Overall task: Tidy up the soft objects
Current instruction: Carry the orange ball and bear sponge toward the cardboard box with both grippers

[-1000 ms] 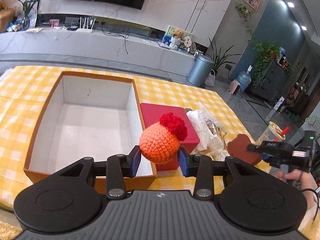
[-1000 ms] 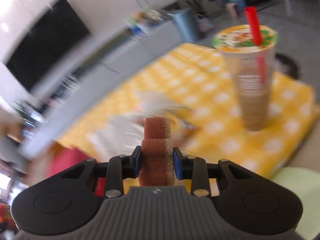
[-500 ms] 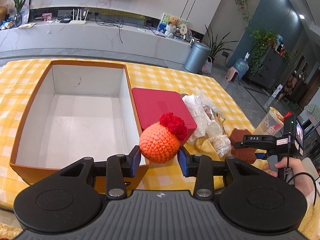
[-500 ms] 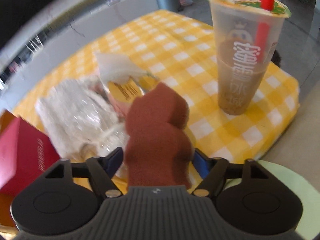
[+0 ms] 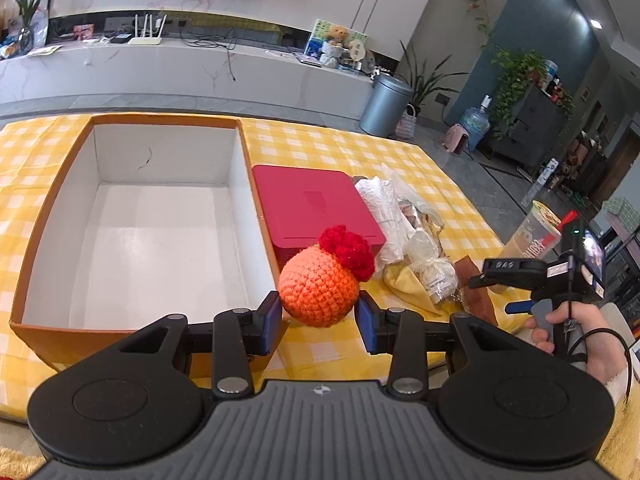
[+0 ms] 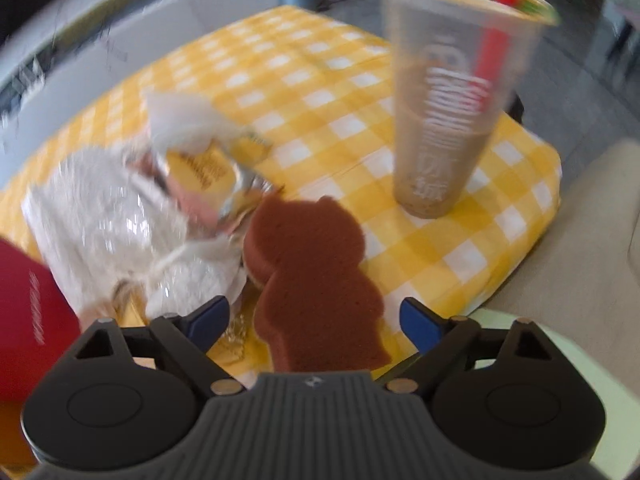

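My left gripper (image 5: pixel 319 316) is shut on an orange crocheted ball (image 5: pixel 317 289) with a red tuft, held above the near right corner of the open orange box (image 5: pixel 40 208) with a white inside. My right gripper (image 6: pixel 316 314) has its jaws opening wide. The brown bear-shaped sponge (image 6: pixel 316 276) lies flat on the yellow checked cloth between the blue pads (image 6: pixel 418 322), which stand clear of its sides. In the left wrist view that right gripper (image 5: pixel 486 280), in a hand, sits low over the brown sponge (image 5: pixel 476 292).
A red flat case (image 5: pixel 316 204) lies right of the box. Crinkled plastic-wrapped packets (image 6: pixel 120 224) are heaped left of the sponge. A tall drink cup (image 6: pixel 452 96) with a red straw stands near the table's right edge. The table corner drops off behind the cup.
The right gripper came down to the cloth, opened, and let go of the brown sponge, which now lies flat. The left gripper kept hold of the orange ball and barely moved.
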A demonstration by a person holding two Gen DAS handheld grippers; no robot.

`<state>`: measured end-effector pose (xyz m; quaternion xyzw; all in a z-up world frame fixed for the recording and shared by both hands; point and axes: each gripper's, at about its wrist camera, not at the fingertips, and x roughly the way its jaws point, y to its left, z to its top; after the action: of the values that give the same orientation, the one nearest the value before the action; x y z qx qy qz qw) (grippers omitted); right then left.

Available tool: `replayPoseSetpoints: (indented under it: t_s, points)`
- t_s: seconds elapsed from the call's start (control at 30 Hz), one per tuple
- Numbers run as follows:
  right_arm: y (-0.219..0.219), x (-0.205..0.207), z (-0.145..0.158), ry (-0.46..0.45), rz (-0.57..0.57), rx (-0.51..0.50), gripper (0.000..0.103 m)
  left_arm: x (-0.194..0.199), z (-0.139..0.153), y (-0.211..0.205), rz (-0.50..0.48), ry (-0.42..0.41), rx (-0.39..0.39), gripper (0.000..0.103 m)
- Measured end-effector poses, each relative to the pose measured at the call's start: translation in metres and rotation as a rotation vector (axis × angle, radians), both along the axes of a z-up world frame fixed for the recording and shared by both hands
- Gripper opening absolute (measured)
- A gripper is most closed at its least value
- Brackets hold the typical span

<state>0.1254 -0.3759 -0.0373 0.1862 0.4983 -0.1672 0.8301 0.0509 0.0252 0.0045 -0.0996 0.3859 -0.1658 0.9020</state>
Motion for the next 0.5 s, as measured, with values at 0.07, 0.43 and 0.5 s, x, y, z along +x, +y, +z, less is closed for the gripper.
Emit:
replayPoseSetpoints:
  t_s: [0.07, 0.43, 0.5]
  points:
    - [-0.013, -0.008, 0.002, -0.03, -0.07, 0.036, 0.085, -0.001, 0.001, -0.001, -0.01, -0.004, 0.0, 0.045]
    - [-0.004, 0.01, -0.012, 0.046, -0.004, 0.047, 0.085, 0.001, -0.002, 0.0, -0.005, 0.007, -0.002, 0.045]
    - [-0.006, 0.01, -0.013, 0.052, -0.015, 0.047, 0.084, 0.001, -0.002, 0.001, -0.002, 0.008, -0.005, 0.045]
